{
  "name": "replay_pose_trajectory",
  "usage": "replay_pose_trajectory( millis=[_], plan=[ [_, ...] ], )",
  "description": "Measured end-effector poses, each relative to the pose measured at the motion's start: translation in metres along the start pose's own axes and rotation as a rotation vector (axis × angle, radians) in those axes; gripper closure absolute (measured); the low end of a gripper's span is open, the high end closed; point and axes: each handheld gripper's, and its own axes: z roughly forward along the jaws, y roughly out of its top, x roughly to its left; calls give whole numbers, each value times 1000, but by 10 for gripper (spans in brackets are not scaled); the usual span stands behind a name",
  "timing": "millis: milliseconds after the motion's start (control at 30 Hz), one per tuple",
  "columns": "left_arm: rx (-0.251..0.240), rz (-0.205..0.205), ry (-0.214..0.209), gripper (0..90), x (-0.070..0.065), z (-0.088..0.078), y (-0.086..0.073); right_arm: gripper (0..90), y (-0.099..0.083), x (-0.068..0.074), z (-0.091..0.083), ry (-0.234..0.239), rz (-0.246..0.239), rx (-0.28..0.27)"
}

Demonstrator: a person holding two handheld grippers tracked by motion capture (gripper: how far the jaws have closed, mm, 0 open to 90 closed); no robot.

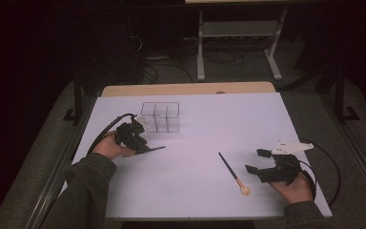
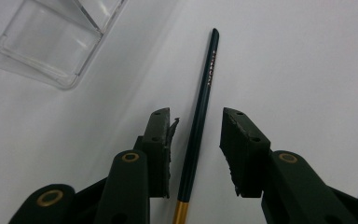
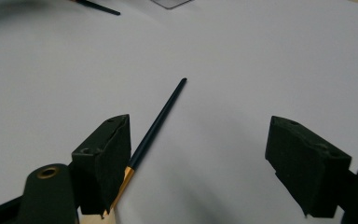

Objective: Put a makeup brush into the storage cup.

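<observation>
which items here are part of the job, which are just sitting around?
In the job:
- left gripper, open, jaws astride a dark brush handle
- clear divided box

Lying about:
- second brush, by the open right gripper
- white table sheet

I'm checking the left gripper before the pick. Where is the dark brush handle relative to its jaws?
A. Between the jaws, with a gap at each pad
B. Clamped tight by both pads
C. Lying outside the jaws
A: in the left gripper view the brush handle runs between the left gripper jaws, with white table showing on each side.

Black tongs [image 2: 196, 140] with brass rivets, trailing black cables, olive sleeves [image 1: 88, 183]
</observation>
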Motion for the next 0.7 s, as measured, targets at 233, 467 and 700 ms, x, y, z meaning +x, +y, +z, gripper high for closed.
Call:
replay_pose_trajectory(
  millis=[233, 467, 700],
  plan=[
    [33, -3, -8, 668, 3, 6, -2, 213, 0, 1, -1, 5, 4, 3],
    [56, -7, -9, 697, 4, 10, -3, 213, -1, 1, -2, 6, 5, 5],
    [67, 0, -8, 725, 4, 12, -3, 213, -1, 2, -2, 6, 4, 4]
  ],
)
